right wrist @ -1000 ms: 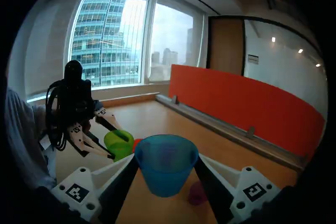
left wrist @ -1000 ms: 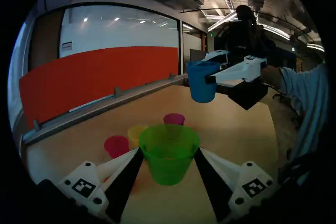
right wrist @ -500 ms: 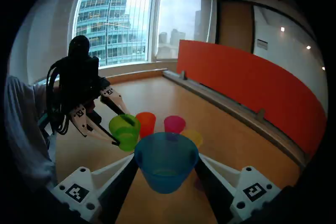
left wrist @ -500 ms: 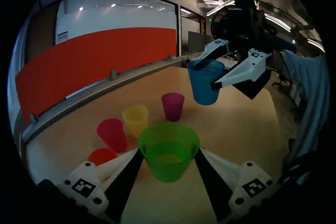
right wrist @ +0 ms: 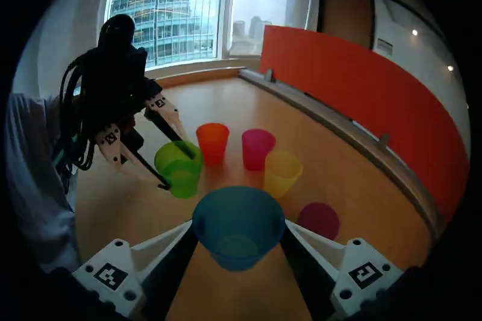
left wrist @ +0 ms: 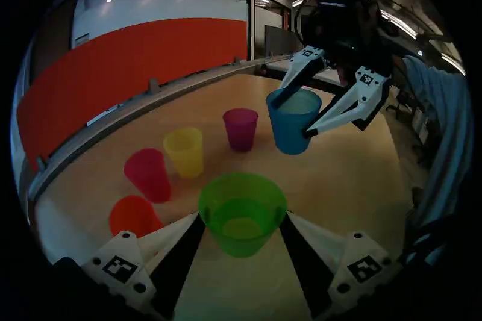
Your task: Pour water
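In the left gripper view, the left tongs [left wrist: 242, 220] are clamping a green cup [left wrist: 242, 203] by its sides, both fingers pressing on it and holding it upright over the near part of the tabletop [left wrist: 355, 170]. Just beyond it, four cups are standing in a row that is running alongside the tabletop's edge under the orange partition [left wrist: 120, 62]. An orange cup [left wrist: 134, 215] is nearest, then a crimson cup [left wrist: 147, 173], a yellow cup [left wrist: 185, 151] and a magenta cup [left wrist: 240, 129]. Farther off, just beside the magenta cup, a blue cup [left wrist: 292, 125] is hanging roughly upright above the tabletop. In the right gripper view, the right tongs [right wrist: 239, 227] are gripping that blue cup on both sides. A person's striped sleeve [left wrist: 443, 122] is showing behind.
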